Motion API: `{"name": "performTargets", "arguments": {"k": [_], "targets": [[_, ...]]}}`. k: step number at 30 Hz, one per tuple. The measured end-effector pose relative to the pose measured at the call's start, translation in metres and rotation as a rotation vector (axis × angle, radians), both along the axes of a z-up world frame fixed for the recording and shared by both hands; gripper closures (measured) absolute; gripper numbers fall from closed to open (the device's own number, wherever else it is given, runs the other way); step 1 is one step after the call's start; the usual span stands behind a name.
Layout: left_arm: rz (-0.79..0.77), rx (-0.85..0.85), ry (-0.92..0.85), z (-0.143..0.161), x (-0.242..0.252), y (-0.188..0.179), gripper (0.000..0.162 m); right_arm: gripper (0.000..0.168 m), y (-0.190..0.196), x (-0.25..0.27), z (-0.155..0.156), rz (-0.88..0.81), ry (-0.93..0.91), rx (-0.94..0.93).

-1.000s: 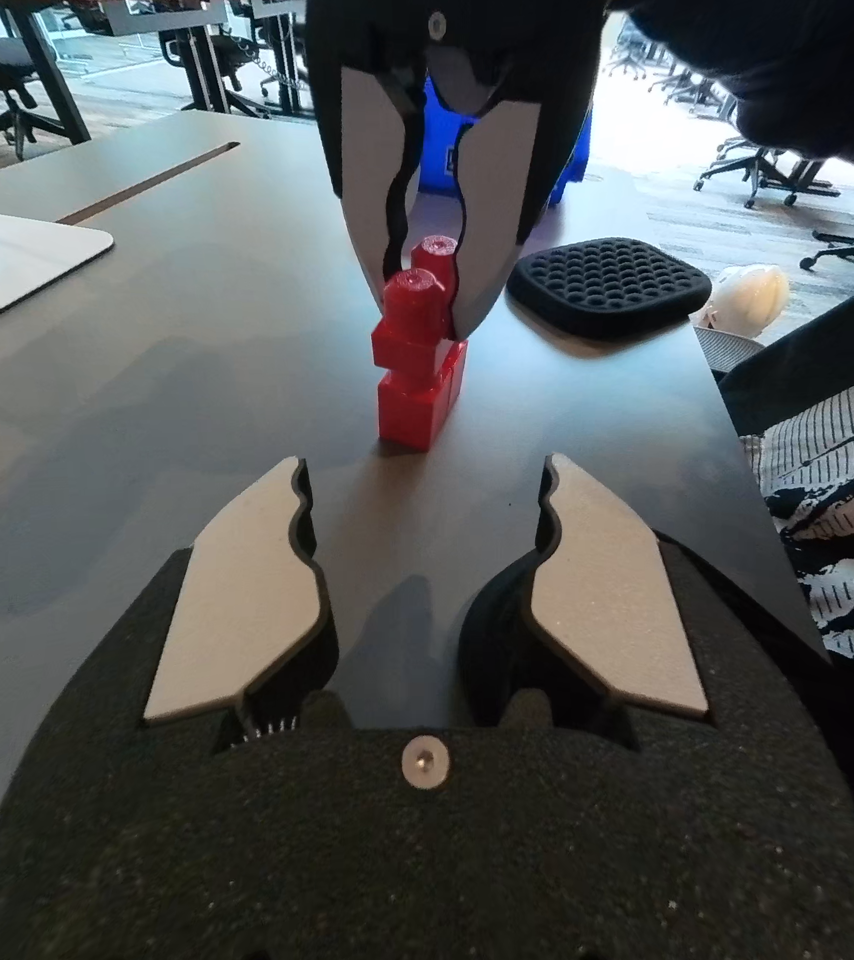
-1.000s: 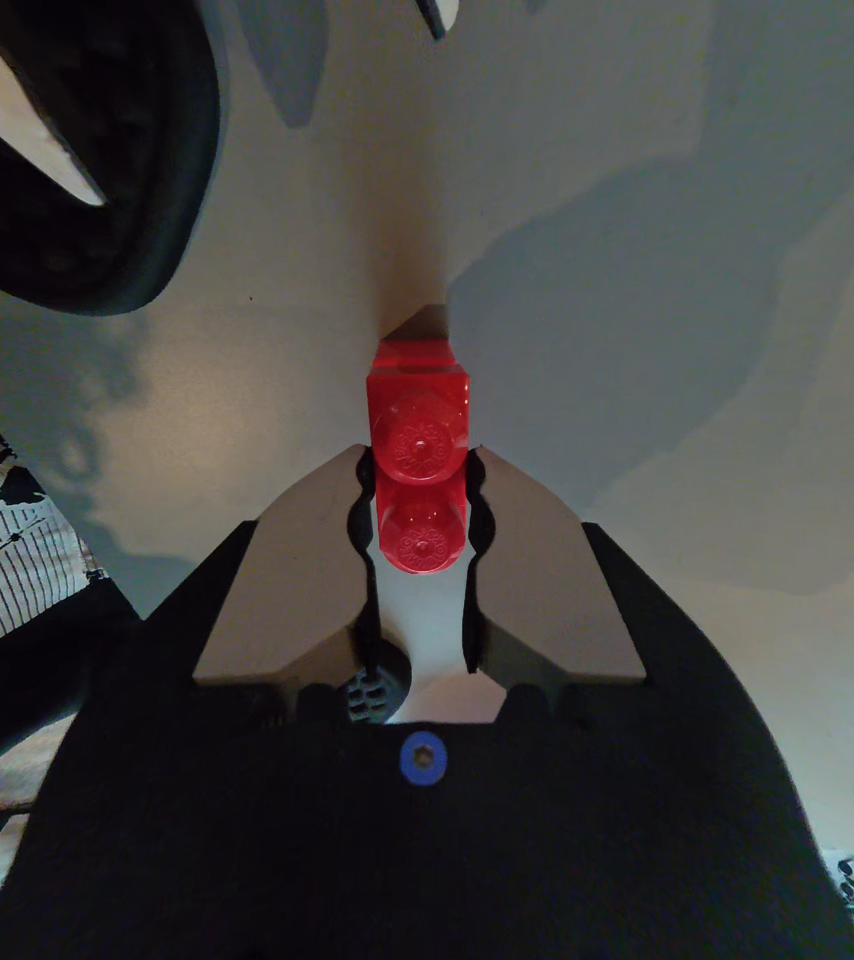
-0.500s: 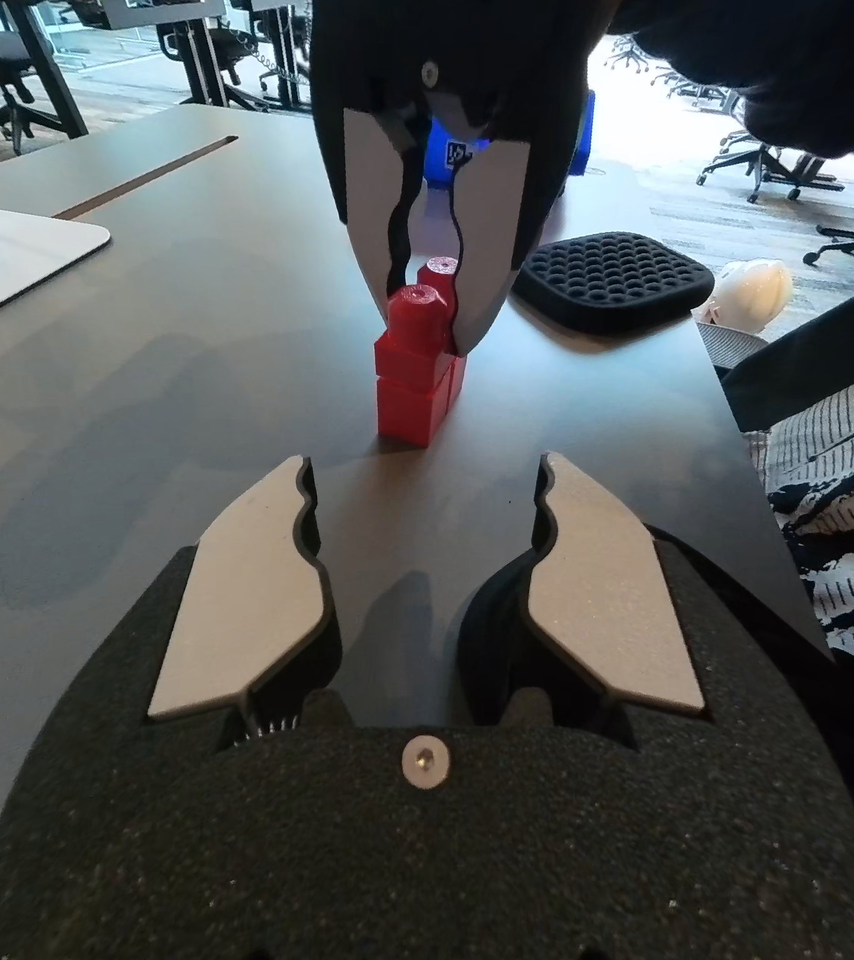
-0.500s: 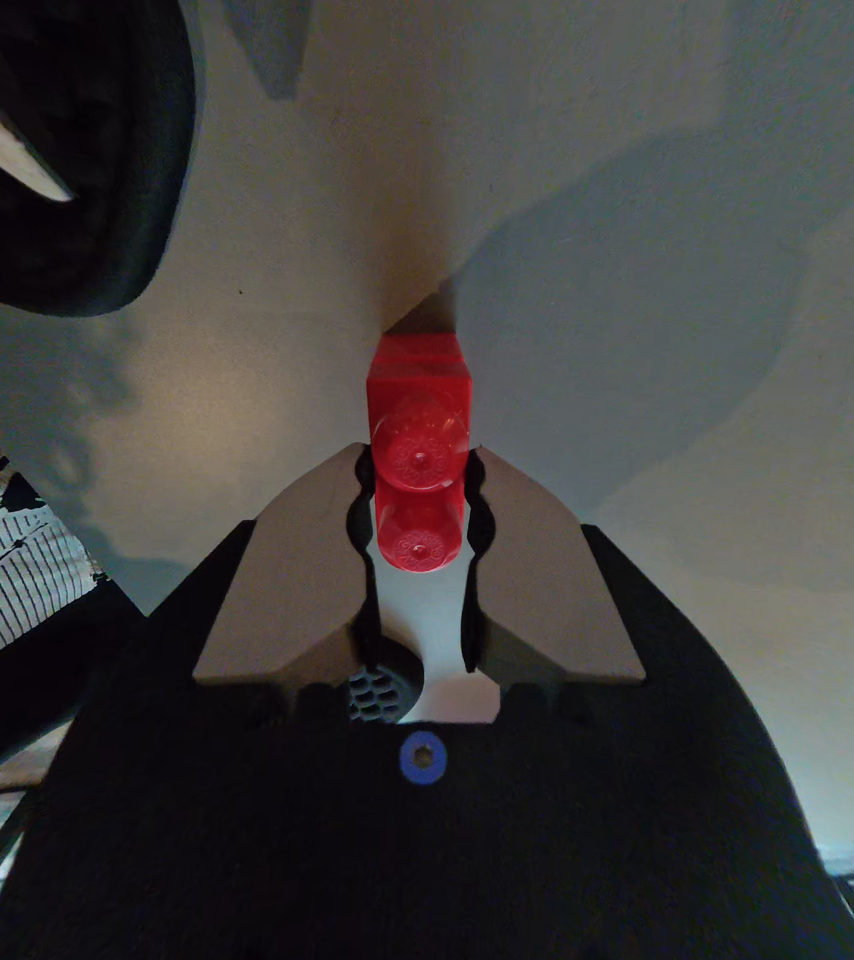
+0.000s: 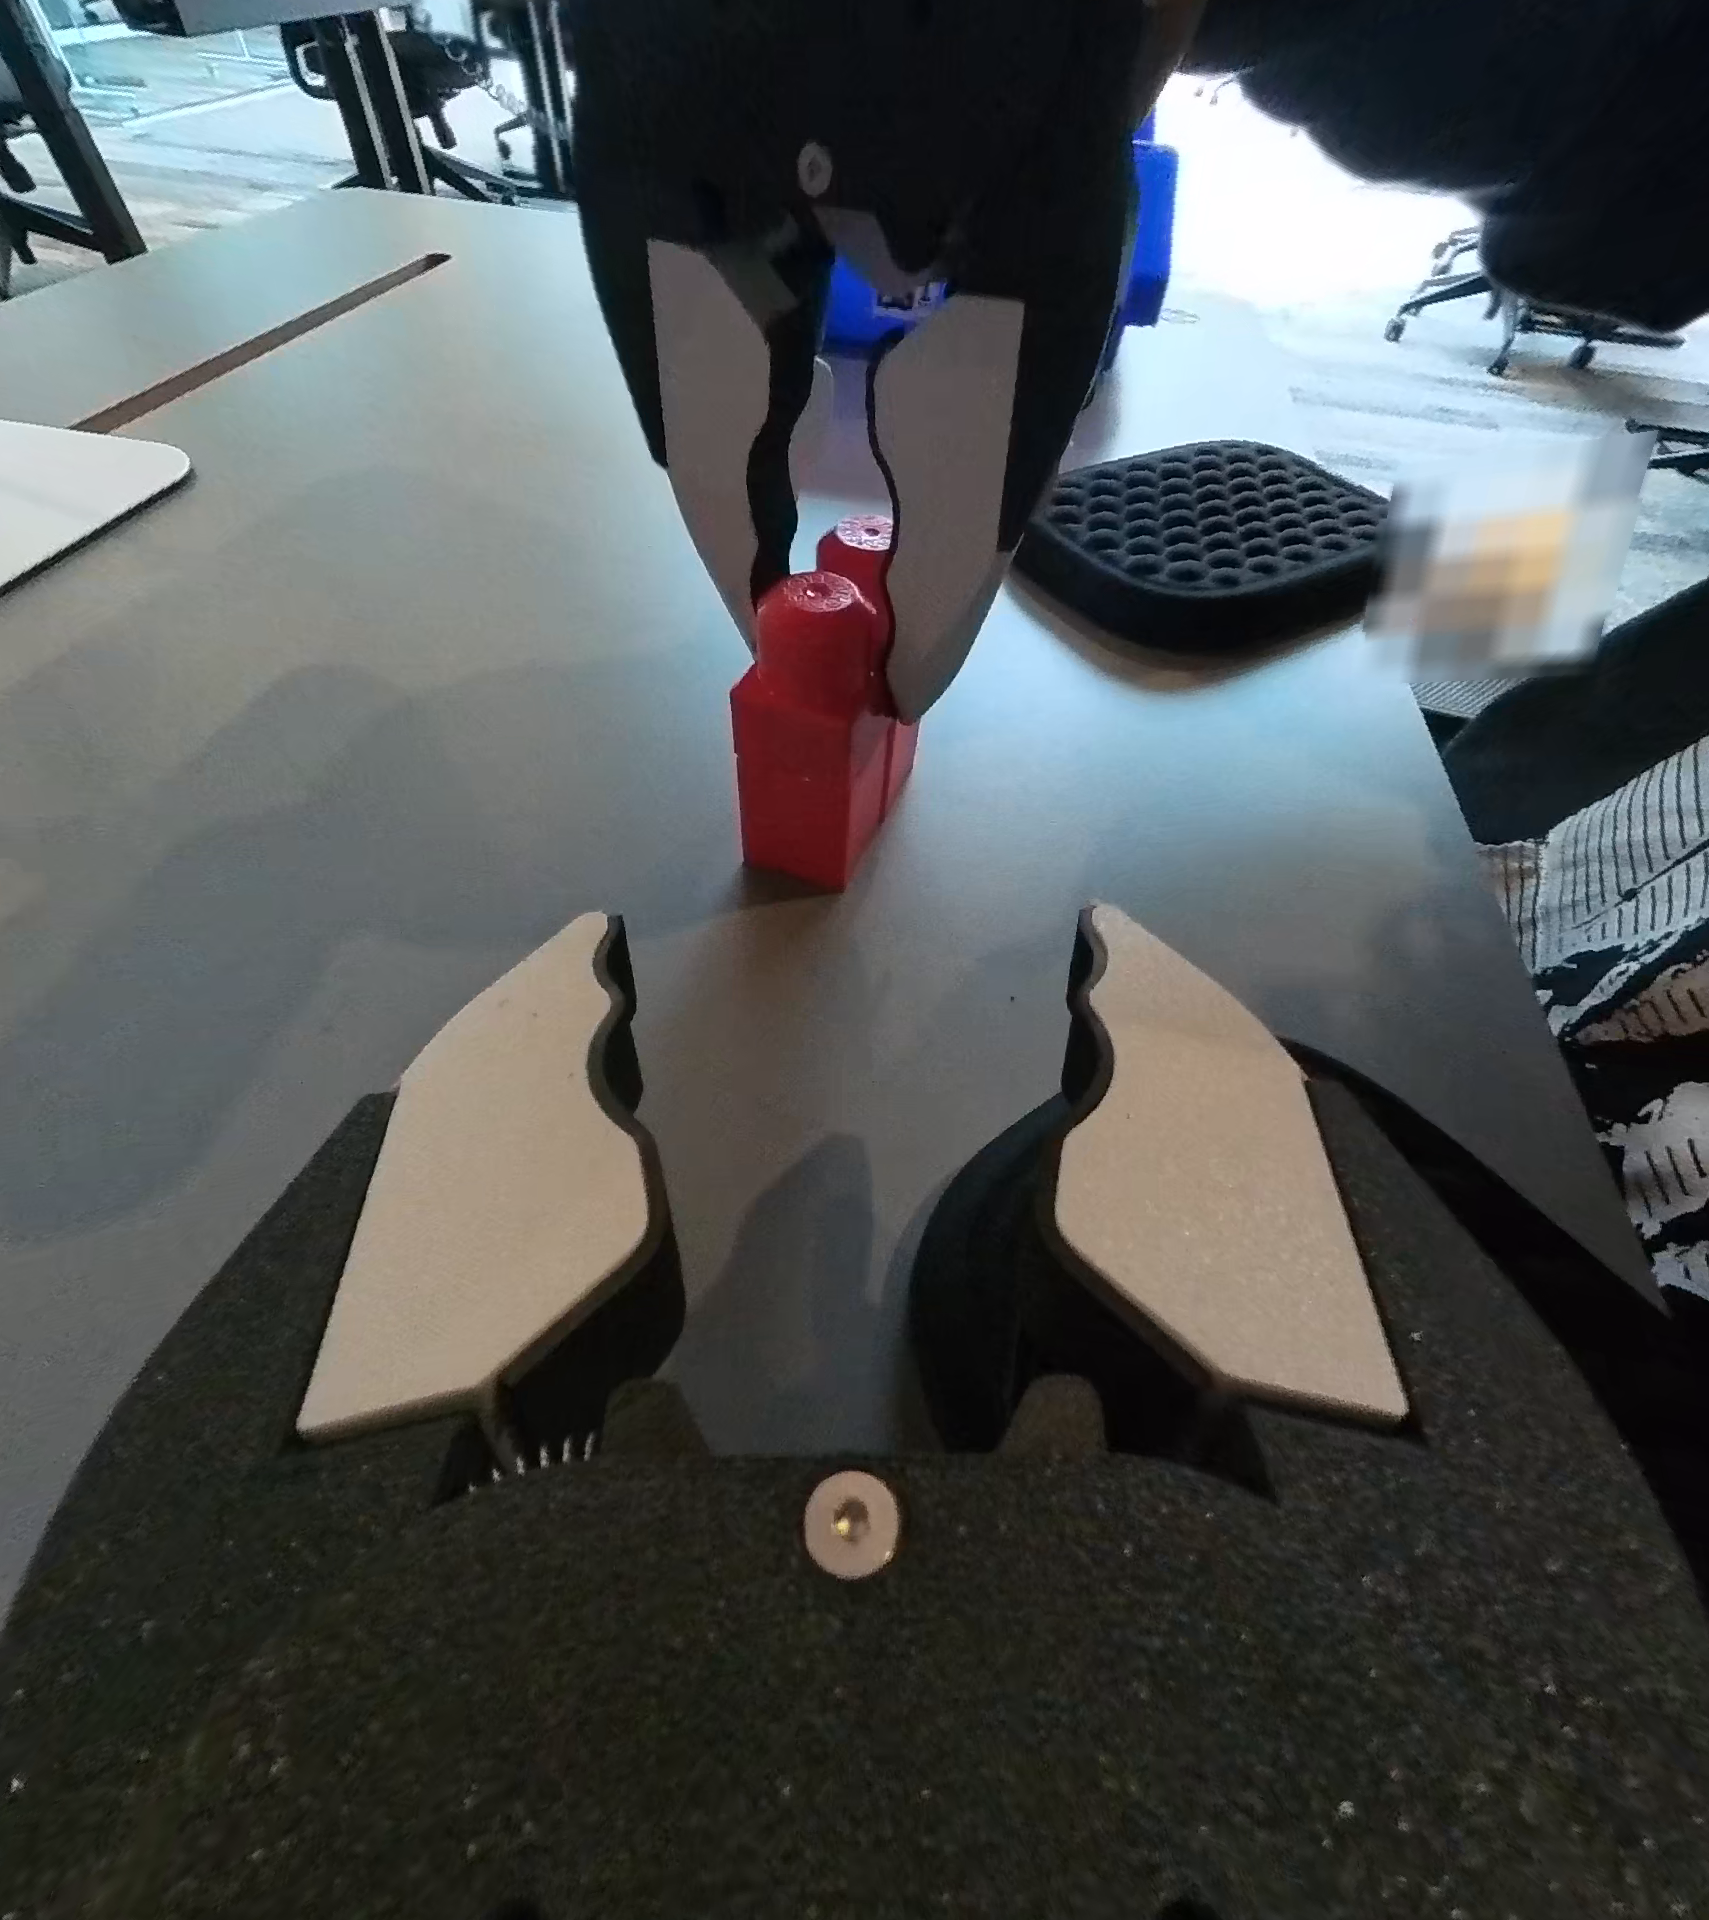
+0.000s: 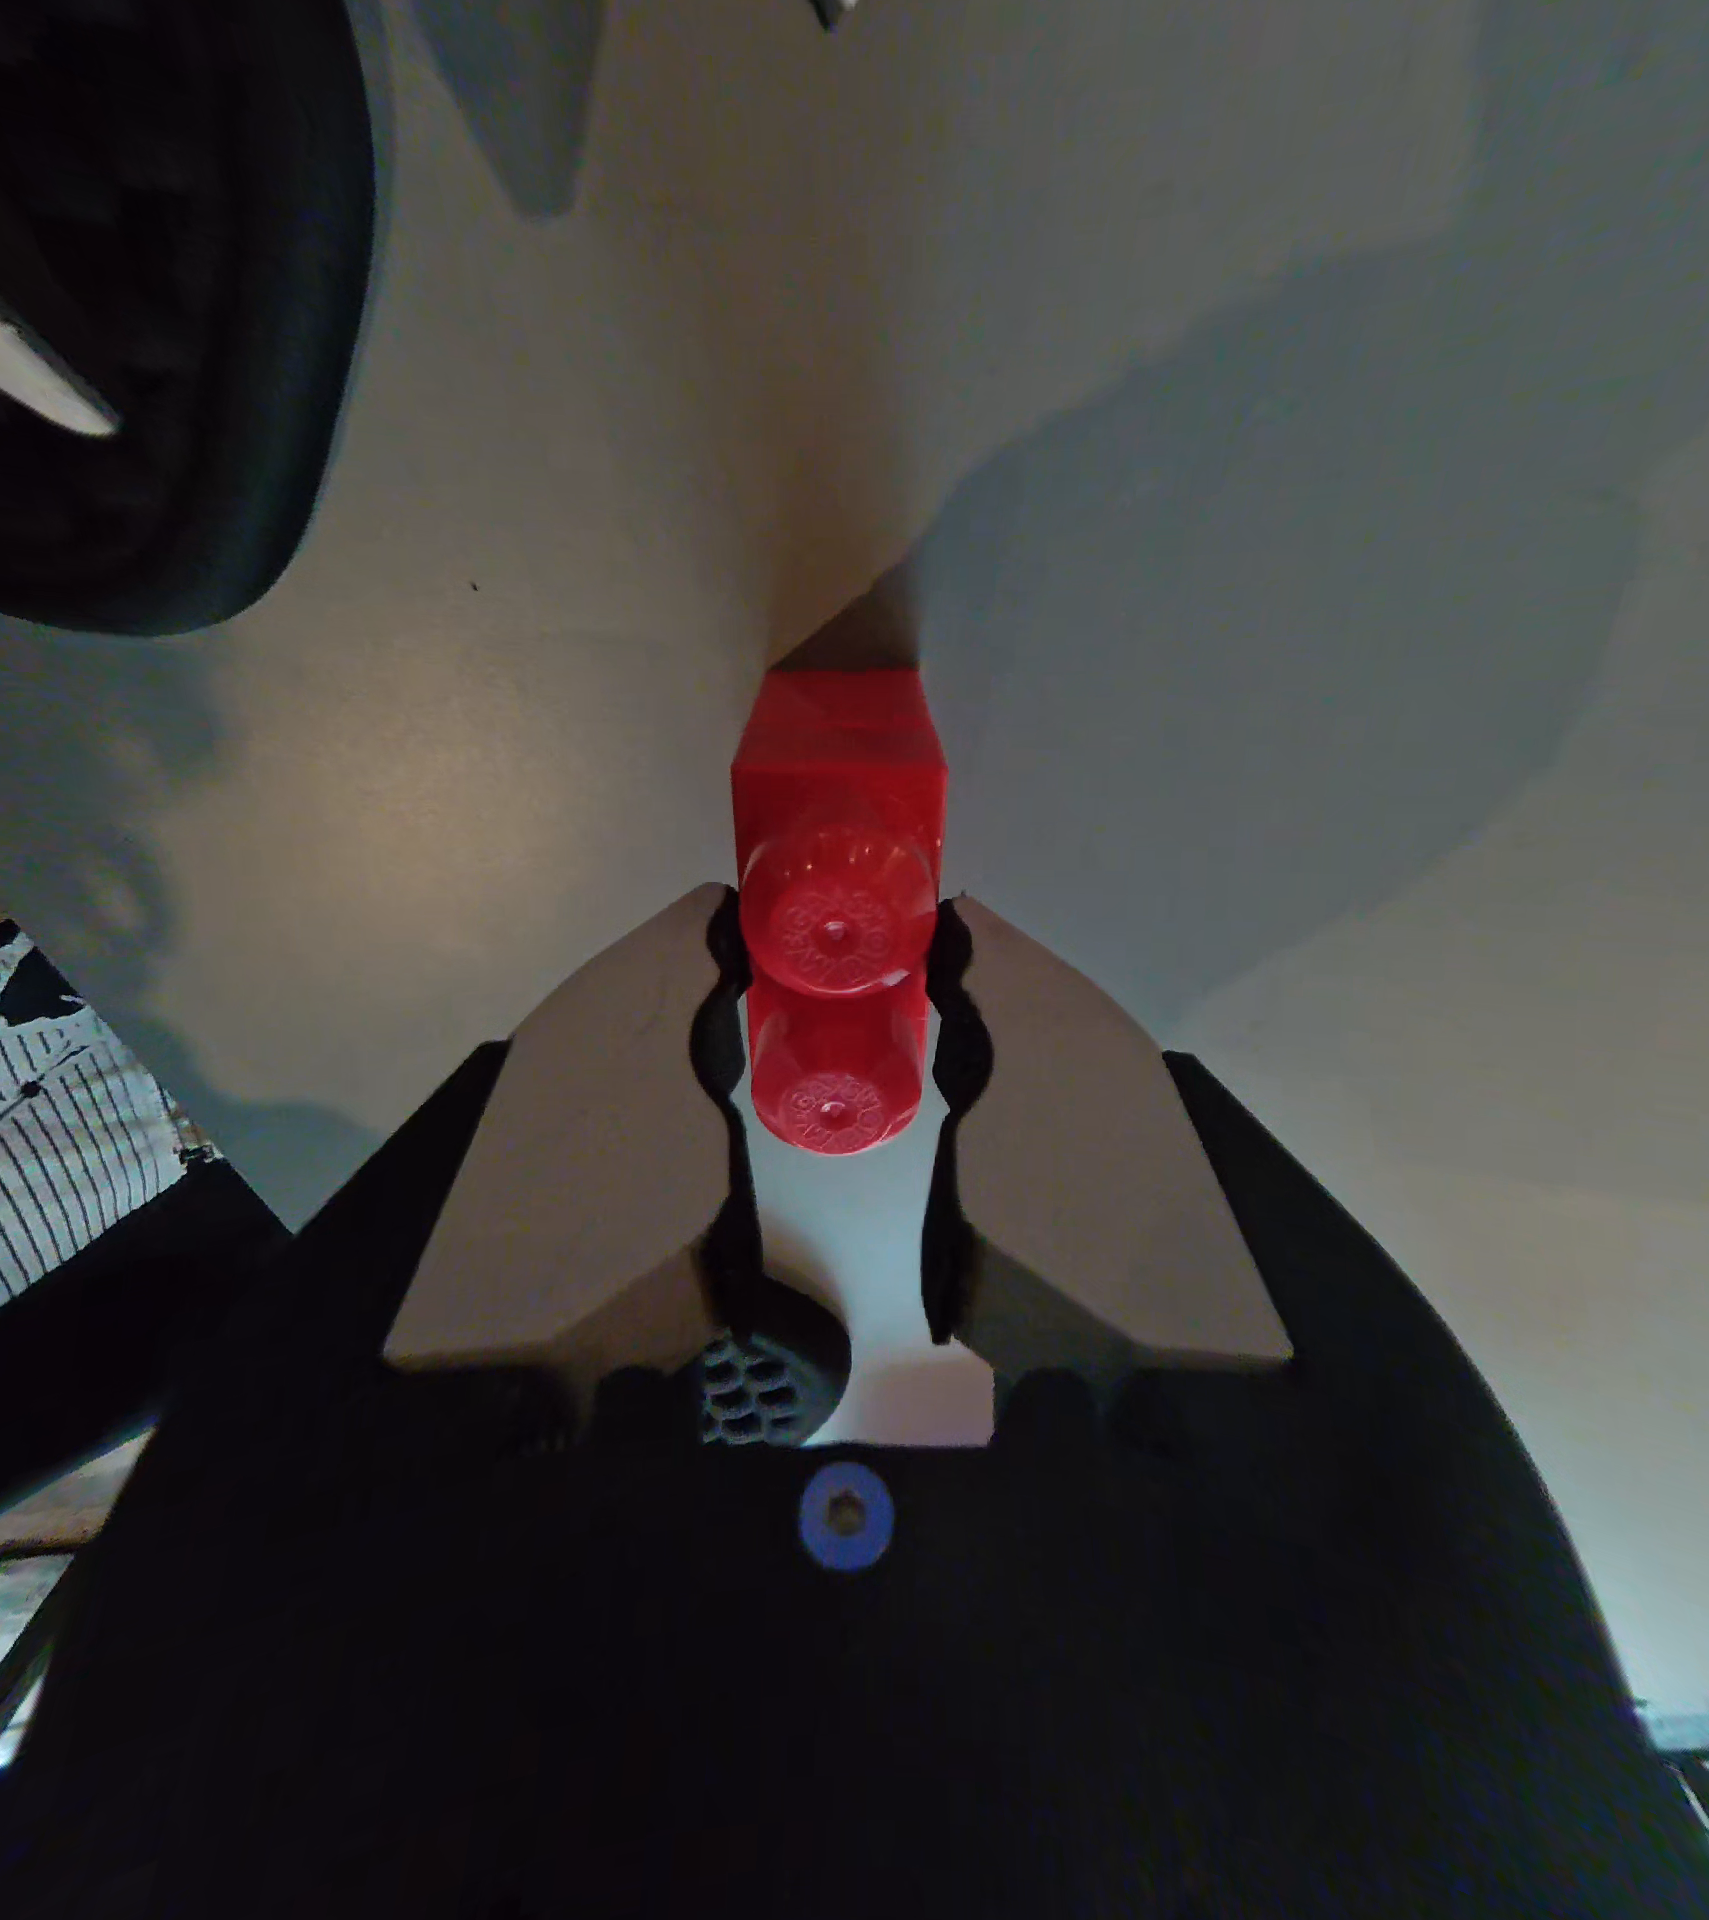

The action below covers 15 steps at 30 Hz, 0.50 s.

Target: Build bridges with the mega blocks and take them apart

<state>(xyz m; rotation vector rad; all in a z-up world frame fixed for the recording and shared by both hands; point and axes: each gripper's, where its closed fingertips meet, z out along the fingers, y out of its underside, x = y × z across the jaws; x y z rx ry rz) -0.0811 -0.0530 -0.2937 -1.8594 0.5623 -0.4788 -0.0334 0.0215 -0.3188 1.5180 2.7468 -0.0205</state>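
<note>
**Two red blocks stacked, bridge barely begun**

An open office with swivel chairs is stretching behind a grey worktop (image 5: 330, 582), which is carrying a white pad (image 5: 8, 499) at its left edge and a black honeycomb mat (image 5: 1203, 540) near its right edge. Between them, towards the right edge, a red upper block (image 5: 819, 696) is sitting pressed onto a red lower block (image 5: 798, 821), the pair standing upright. The right tool (image 5: 824, 665) is coming in from above, its jaws closed narrowly on the upper block's studs (image 6: 834, 935). The left tool (image 5: 850, 935) is hovering just short of the stack, jaws spread wide and gripping nothing. Judging from this, only a two-block pillar is standing; a second support, a span and the whole dismantling are looking still to come.
</note>
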Motion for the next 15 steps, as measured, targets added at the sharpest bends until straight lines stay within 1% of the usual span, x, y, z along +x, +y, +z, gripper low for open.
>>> {"name": "performTargets", "arguments": {"k": [15], "targets": [[-0.001, 0.009, -0.002, 0.0003, 0.0, 0.0005, 0.082, 0.134, 0.0007, 0.0009, -0.0076, 0.031, -0.07, 0.042]]}}
